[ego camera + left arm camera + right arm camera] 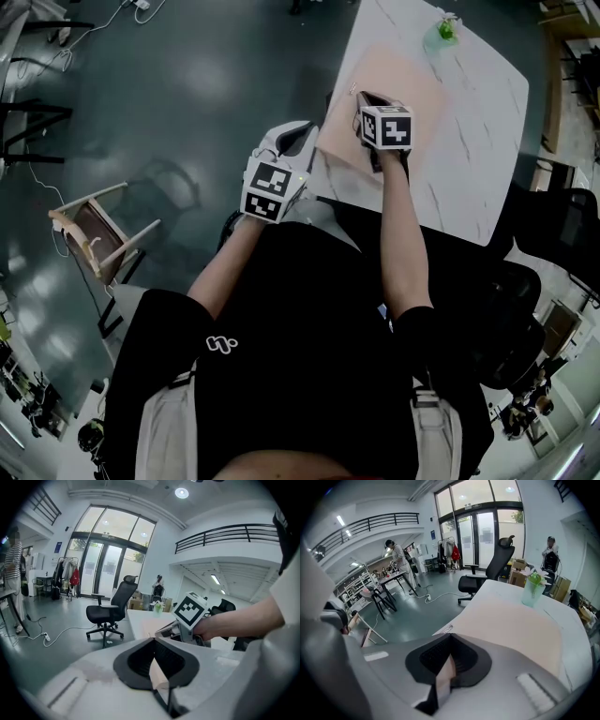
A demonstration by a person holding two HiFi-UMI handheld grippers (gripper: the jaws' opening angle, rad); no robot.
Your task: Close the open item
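Observation:
A flat beige item [398, 80], like a thin cover or folder, lies on the white marble table [469, 178]. In the right gripper view its surface [511, 625] spreads ahead, with a small label at its near corner. My right gripper [362, 97] hovers over that near-left corner, and its jaws [450, 635] meet with nothing between them. My left gripper [298, 137] hangs off the table's left edge beside the corner, with its jaws [154, 640] also together and empty. From the left gripper view, the right gripper [165, 631] shows just ahead.
A green cup with a plant [442, 31] stands at the table's far end. A tipped wooden stool [98, 234] lies on the floor at left. Black office chairs [539, 281] crowd the right side. A person in a striped shirt [399, 557] stands far off.

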